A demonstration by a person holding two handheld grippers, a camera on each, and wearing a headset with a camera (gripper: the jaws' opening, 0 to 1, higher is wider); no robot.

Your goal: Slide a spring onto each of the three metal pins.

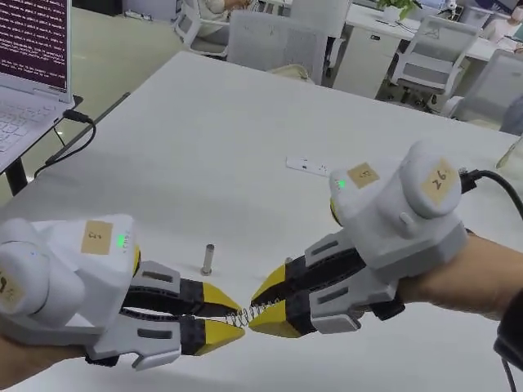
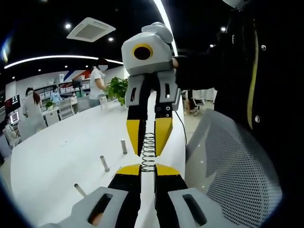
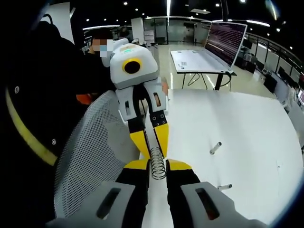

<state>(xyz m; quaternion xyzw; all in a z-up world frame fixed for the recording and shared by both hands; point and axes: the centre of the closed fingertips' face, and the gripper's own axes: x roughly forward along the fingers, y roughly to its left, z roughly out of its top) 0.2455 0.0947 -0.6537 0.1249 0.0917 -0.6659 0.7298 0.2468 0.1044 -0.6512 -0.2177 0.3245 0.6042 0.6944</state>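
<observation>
White bench (image 1: 245,131) takes up most of my head view, and low over its near edge the two grippers meet nose to nose. I read the left tongs (image 2: 147,169) as pressed almost together on one end of the spring (image 2: 148,151), and the right tongs (image 3: 157,166) as pinching the other end. The spring spans the gap between them, clear of the bench and on no pin. My guess is that this small wire coil weighs next to nothing, gives along its length, and would bow or flick away under a hard squeeze. I would hold it lightly across a few turns near one end, leaving the bore and the far end free to go over a pin. The left gripper view gives me what the head view does not: all three metal pins (image 2: 104,163) standing in a row, none seeming to carry a spring. The head view plainly shows one upright pin (image 1: 207,259), just beyond the tongs.
</observation>
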